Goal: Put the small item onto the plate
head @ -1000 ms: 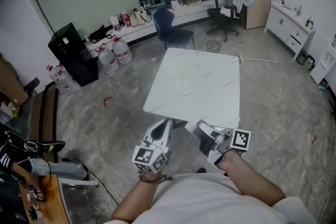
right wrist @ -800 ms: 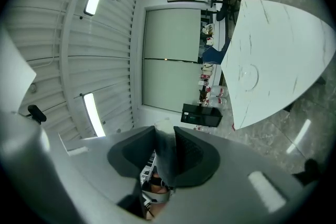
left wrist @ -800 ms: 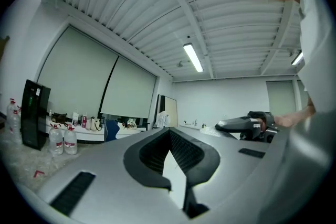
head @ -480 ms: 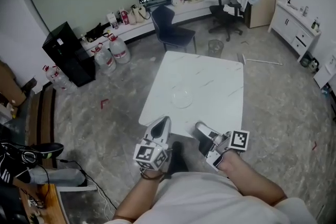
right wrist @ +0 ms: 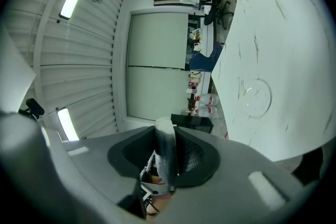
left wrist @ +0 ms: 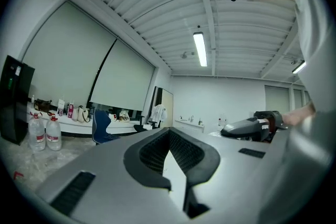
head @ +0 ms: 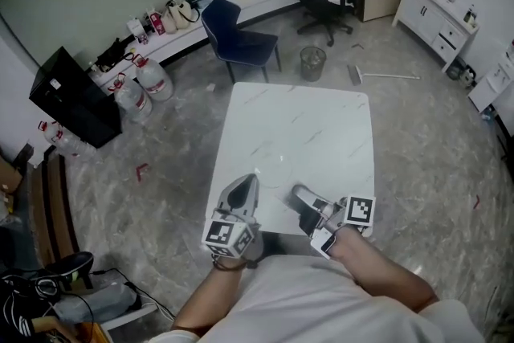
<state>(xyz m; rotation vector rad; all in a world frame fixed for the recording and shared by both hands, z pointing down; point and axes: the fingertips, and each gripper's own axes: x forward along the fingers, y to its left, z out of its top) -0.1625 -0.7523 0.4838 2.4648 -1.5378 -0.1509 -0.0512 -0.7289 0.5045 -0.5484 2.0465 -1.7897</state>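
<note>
Head view: shows left gripper [head: 246,183] and right gripper [head: 296,193] side by side over the near edge of the white table [head: 321,124]. Left gripper view: shows jaws almost together, with nothing between them. Right gripper view: shows jaws closed narrow on the small item [right wrist: 164,157], a white roll upright between the pads, with the clear plate [right wrist: 255,96] ahead and to the right, apart.
</note>
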